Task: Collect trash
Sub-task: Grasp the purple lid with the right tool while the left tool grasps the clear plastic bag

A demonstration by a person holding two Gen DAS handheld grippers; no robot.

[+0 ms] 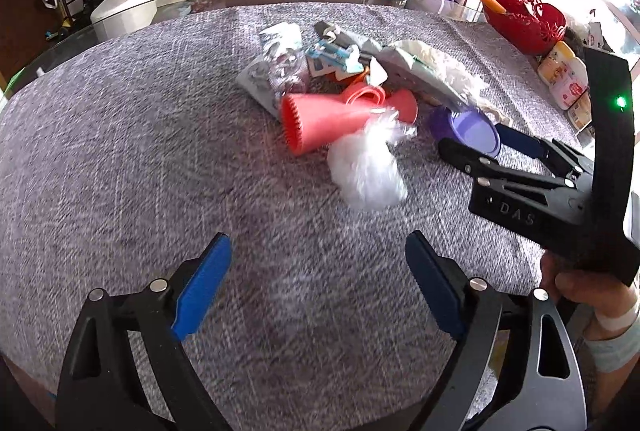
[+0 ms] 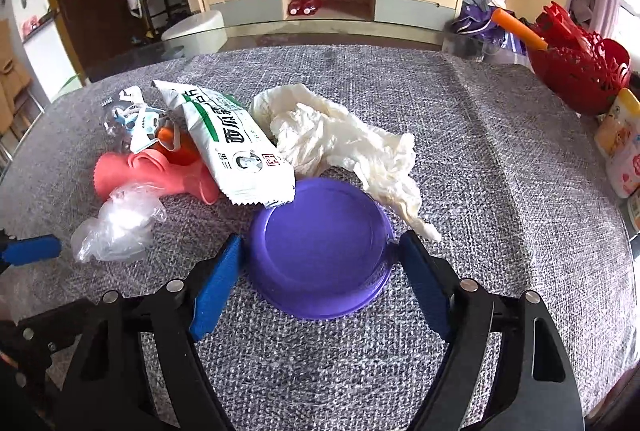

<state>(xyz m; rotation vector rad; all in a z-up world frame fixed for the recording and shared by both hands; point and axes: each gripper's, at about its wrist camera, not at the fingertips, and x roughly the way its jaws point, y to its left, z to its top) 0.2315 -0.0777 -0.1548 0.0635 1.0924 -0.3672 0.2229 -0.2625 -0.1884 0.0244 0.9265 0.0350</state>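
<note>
At the far left of the heap, on the grey cloth-covered table (image 2: 500, 151), a crumpled clear plastic bag (image 2: 116, 227) is seen, with a pink ribbed cup (image 2: 120, 173) lying on its side just behind it. The left gripper (image 1: 316, 291) is held near and to the left of that bag, its blue pads spread wide with nothing between them; only bare cloth lies under the jaws, so it is released and empty.

Further right, a white and green snack wrapper (image 2: 236, 151) is laid across the pink cup, and its lower corner overlaps the far rim of a purple plastic lid (image 2: 324, 247). A crumpled white tissue (image 2: 344, 143) is spread behind the lid, its tail trailing down beside the lid's right edge.

The right gripper (image 2: 320, 271) is set astride the purple lid, one blue pad just beside each side of the rim. Whether the pads already press the rim cannot be told with certainty; a sliver of cloth seems to show at the left pad, so the grip is judged not yet closed.

To do this step well, the jaws should be brought in squarely on opposite points of the rim, low enough that the shallow lid is not squeezed upward and flipped out. The wrapper corner and the tissue tail are best kept clear of the pads, so that only the lid is lifted.

At the far right, a red basket (image 2: 580, 71) stands well apart from the trash.
</note>
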